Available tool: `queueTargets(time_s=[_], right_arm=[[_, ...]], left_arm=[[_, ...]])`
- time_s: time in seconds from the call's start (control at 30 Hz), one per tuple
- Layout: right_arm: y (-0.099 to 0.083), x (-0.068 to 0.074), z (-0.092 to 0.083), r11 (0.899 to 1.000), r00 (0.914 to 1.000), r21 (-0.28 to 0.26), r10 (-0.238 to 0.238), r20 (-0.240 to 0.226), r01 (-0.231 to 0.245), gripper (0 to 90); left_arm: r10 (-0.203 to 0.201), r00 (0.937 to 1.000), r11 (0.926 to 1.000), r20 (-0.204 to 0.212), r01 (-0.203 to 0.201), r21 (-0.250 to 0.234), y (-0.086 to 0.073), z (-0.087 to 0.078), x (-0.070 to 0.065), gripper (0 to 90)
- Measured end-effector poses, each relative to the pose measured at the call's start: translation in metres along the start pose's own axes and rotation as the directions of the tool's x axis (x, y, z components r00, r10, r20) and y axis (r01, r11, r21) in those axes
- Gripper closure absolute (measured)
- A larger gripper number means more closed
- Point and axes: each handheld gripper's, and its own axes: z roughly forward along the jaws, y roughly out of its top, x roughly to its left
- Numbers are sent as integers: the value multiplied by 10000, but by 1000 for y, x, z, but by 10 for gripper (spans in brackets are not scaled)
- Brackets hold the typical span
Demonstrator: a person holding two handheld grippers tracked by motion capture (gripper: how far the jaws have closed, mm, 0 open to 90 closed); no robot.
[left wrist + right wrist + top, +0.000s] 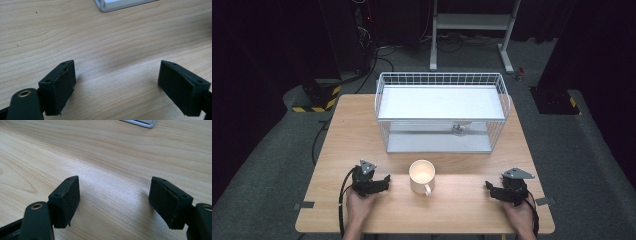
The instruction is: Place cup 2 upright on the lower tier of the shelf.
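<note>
A cream mug (422, 174) stands upright on the wooden table (357, 130), its handle turned toward the front edge. My left gripper (386, 181) rests on the table to the mug's left, a short gap away, held by a hand. In the left gripper view it (116, 82) is open, with bare wood between its jaws. My right gripper (488, 188) sits farther off at the mug's right, also hand-held. In the right gripper view it (115, 200) is open and holds nothing.
A white two-level wire rack (441, 80) stands at the back centre of the table, just behind the mug. A small pale object (458, 129) lies on its lower shelf. A corner of the rack's base (120, 3) (142, 122) appears at the top of both gripper views.
</note>
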Motion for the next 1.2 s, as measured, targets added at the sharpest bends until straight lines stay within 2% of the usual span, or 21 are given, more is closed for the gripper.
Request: queueTargets(time_s=[0.1, 0.17, 0.2, 0.43, 0.63, 0.73, 0.97, 1.13, 1.2], right_arm=[[0, 0, 0, 10000, 10000, -5, -11, 2, 11, 252], [0, 0, 0, 10000, 10000, -5, -15, 2, 15, 252], [0, 0, 0, 10000, 10000, -4, -15, 2, 15, 252], [0, 0, 0, 10000, 10000, -8, -33, 5, 33, 252], [0, 0, 0, 10000, 10000, -5, -5, 11, 5, 252], [0, 0, 0, 10000, 10000, -7, -21, 27, 21, 252], [0, 0, 0, 10000, 10000, -7, -24, 22, 24, 252], [0, 0, 0, 10000, 10000, -9, -18, 28, 18, 252], [0, 0, 0, 10000, 10000, -9, -18, 26, 18, 252]], left_arm=[[96, 9998, 9997, 174, -92, -247, 0, -6, -2, 150], [75, 9996, 9996, 268, -68, -260, 0, -7, -3, 149], [188, 9993, 9996, 324, -182, -210, -1, -10, -4, 147], [140, 9962, 9978, 858, -84, -654, -2, -25, -13, 143], [521, 9909, 9961, 1242, -427, -772, -7, -32, -25, 141], [722, 9865, 9949, 1473, -608, -801, -11, -35, -31, 136], [1146, 9703, 9920, 2131, -1005, -759, -11, -36, -48, 96], [1525, 9634, 9875, 2206, -1393, -741, -8, -33, -59, 75], [1543, 9614, 9875, 2279, -1424, -678, -7, -32, -64, 65]])
